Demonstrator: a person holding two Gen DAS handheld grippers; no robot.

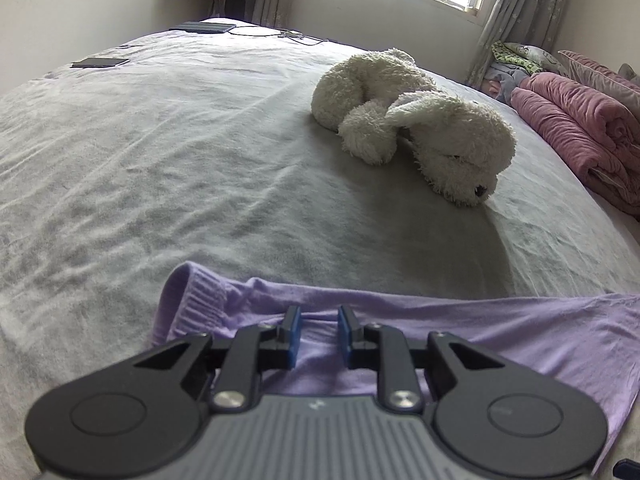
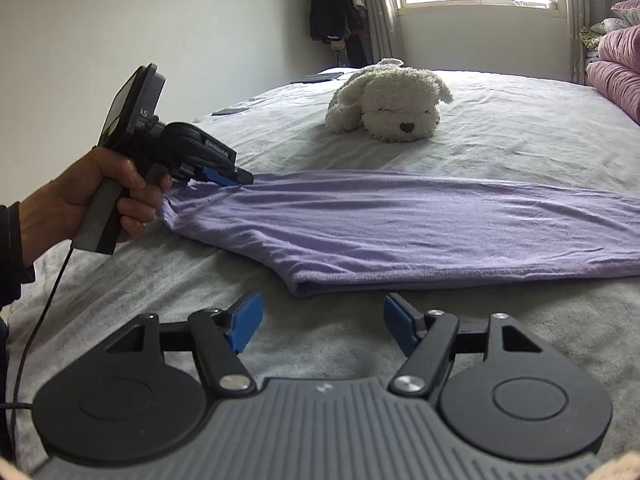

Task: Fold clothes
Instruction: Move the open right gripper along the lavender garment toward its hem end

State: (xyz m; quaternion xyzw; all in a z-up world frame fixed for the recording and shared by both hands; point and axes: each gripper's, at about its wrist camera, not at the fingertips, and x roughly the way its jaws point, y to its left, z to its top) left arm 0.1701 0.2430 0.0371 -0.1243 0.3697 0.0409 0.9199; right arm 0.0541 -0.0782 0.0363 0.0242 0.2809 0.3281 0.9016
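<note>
A lilac knit garment (image 2: 400, 224) lies stretched across the near part of the bed, its hem edge toward my right gripper. My left gripper (image 1: 319, 314) is shut on a bunched fold of the lilac garment (image 1: 480, 328), just right of its ribbed band (image 1: 196, 304). In the right wrist view a hand (image 2: 80, 200) holds the left gripper (image 2: 242, 179), whose tips pinch the garment's left end, and creases run toward them. My right gripper (image 2: 322, 312) hovers over bare sheet just short of the hem, open and still widening, with nothing between its blue pads (image 2: 248, 320).
A white plush dog (image 1: 420, 128) (image 2: 392, 100) lies mid-bed beyond the garment. Folded pink quilts (image 1: 580, 128) (image 2: 620, 72) are stacked at the right edge. A phone (image 1: 100, 63) and a tablet (image 1: 204, 27) lie at the far left. A cable (image 2: 40, 312) hangs from the left gripper's handle.
</note>
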